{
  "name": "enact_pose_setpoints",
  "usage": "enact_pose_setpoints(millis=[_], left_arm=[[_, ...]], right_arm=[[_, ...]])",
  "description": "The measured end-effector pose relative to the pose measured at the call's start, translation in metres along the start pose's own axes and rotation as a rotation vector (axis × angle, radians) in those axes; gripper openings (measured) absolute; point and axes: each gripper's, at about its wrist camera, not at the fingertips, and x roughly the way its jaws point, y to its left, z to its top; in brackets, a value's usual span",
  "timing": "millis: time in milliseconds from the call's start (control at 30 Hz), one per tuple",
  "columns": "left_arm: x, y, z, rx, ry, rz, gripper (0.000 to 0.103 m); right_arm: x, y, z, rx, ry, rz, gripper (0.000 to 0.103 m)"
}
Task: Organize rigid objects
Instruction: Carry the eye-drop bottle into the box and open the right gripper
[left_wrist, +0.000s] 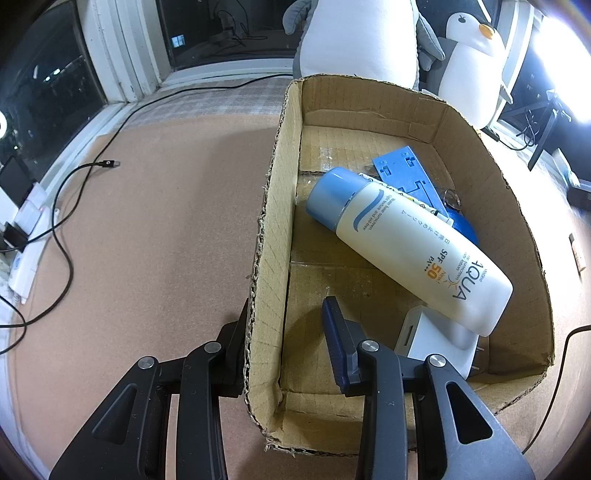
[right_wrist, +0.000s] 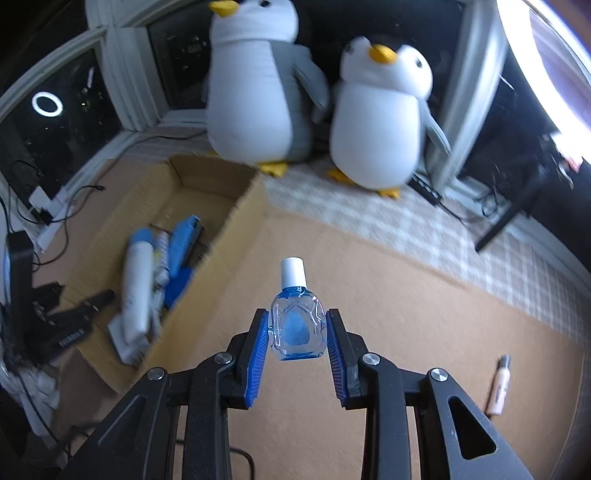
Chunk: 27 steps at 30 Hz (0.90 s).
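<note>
Right gripper (right_wrist: 297, 328): pads clamped on both sides of a small clear dropper bottle (right_wrist: 296, 325), white cap pointing away, held above the mat (right_wrist: 406, 302). Left gripper (left_wrist: 286, 325): jaws narrowly set astride the box's (left_wrist: 267, 258) left wall. Inside lie a sunscreen bottle (left_wrist: 406, 247), blue plate (left_wrist: 406, 173) and white adapter (left_wrist: 432, 336). A tube (right_wrist: 498, 386) lies on the mat, right. Two plush penguins (right_wrist: 376, 122) stand far.

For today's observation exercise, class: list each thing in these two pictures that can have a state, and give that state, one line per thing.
Left gripper: jaws astride the box's side wall.
Right gripper: shut on the eye-drop bottle.
Eye-drop bottle: capped, upright, held off the floor.
Cardboard box: open-topped, partly filled.
Sunscreen bottle: capped, lying inside the box.
Small tube: lying on the floor, outside the box.
</note>
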Motion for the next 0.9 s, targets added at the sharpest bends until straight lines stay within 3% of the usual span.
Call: enact_pose_setpoints(millis=[500,900], left_arm=[[0.0,-0.002,0.0,-0.001,-0.001,-0.004,0.034],[0.001,-0.002,0.001,-0.003,-0.001,-0.011,0.034]], right_arm=[[0.032,0.094,0.064,-0.14,-0.028,0.143,0.028],[0.065,0.124,0.081,-0.128,0.018,0.195,0.028]])
